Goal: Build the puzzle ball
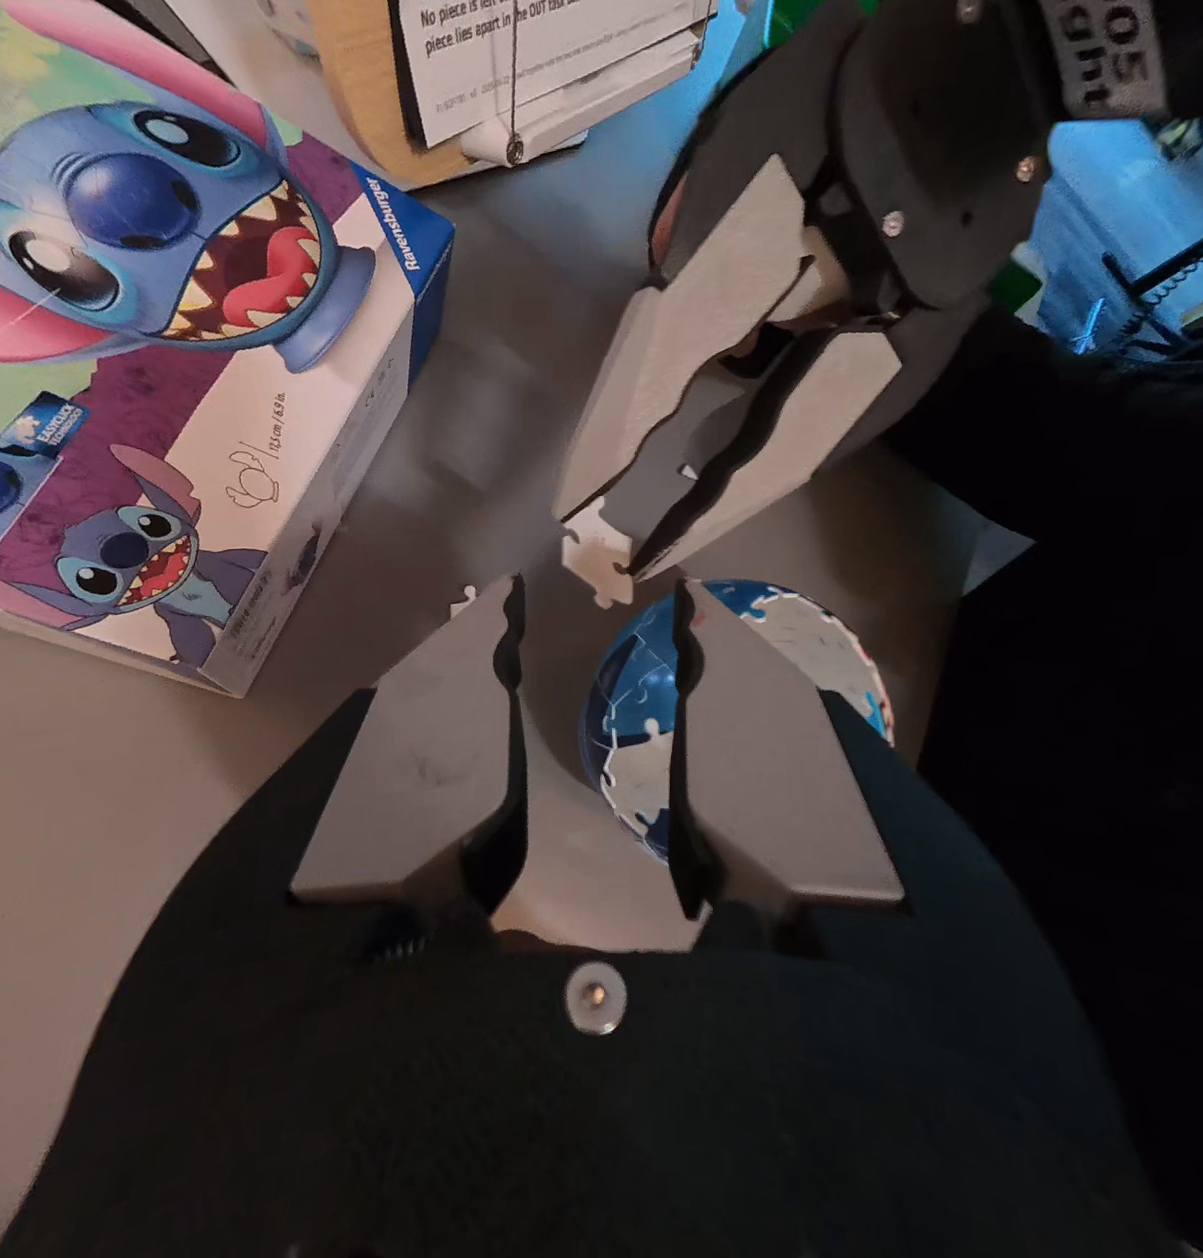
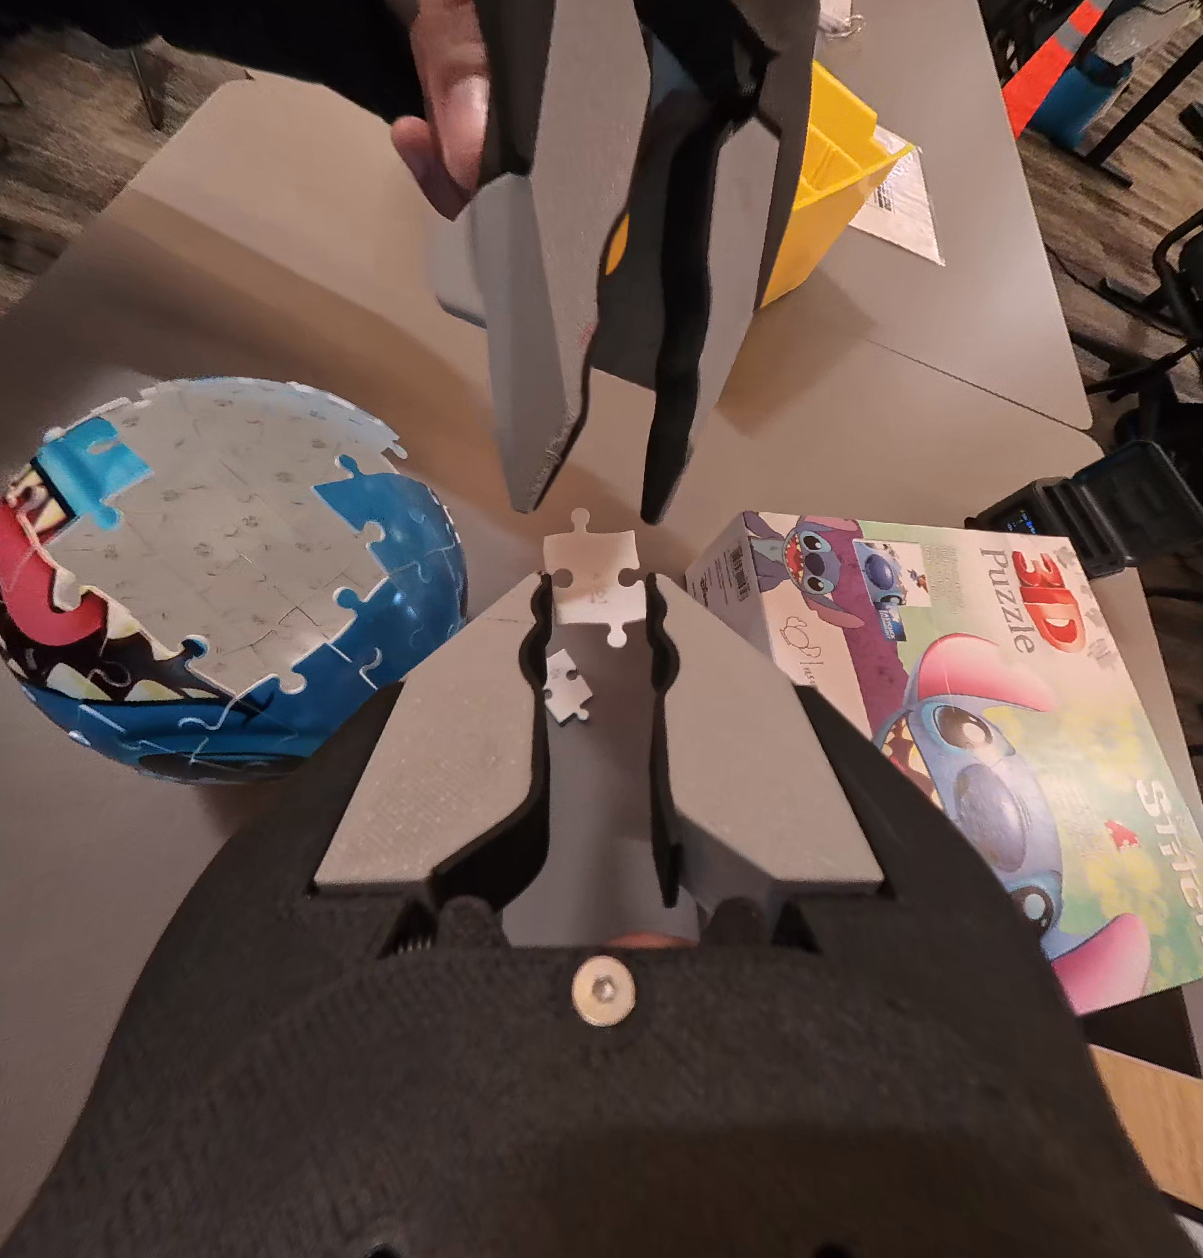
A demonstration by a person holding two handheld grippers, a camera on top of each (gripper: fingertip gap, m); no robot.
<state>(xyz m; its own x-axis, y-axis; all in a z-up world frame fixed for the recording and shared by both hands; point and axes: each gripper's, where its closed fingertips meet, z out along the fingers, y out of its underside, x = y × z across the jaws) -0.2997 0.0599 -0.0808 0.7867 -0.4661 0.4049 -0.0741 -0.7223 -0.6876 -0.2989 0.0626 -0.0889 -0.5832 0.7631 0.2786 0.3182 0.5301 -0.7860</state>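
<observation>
Right wrist view shows the right hand-held gripper (image 2: 599,578) pinching a pale puzzle piece (image 2: 595,585) between its fingertips, blank side up, jaws closed only as far as the piece's width. Opposite it, the left hand-held gripper (image 2: 585,510) hangs tips-down just above the piece, its jaws a narrow gap apart and holding nothing. A second, smaller loose piece (image 2: 566,684) lies on the grey bench (image 2: 245,272) below, between the right gripper's fingers.

The partly built puzzle ball (image 2: 224,578) rests on the bench off to one side, well clear of both grippers. It is mostly blue with a red mouth pattern, and a broad patch of pale surface faces up. Whether that patch is an opening or pieces seen blank, I cannot tell. The puzzle box (image 2: 959,715) lies on the other side, and a yellow bin (image 2: 830,177) stands farther back.

From the left wrist view, the left gripper (image 1: 599,585) is open and empty, with the held piece just beyond its tips and the ball (image 1: 789,653) partly hidden behind one finger.

The step in hand looks like a mid-air handover or re-grip of the piece — not yet a fitting. Next, the piece likely needs turning to suit the ball's curve, then carrying across to the ball's jagged edge and pressing home, while the free gripper steadies the ball so it does not roll.
</observation>
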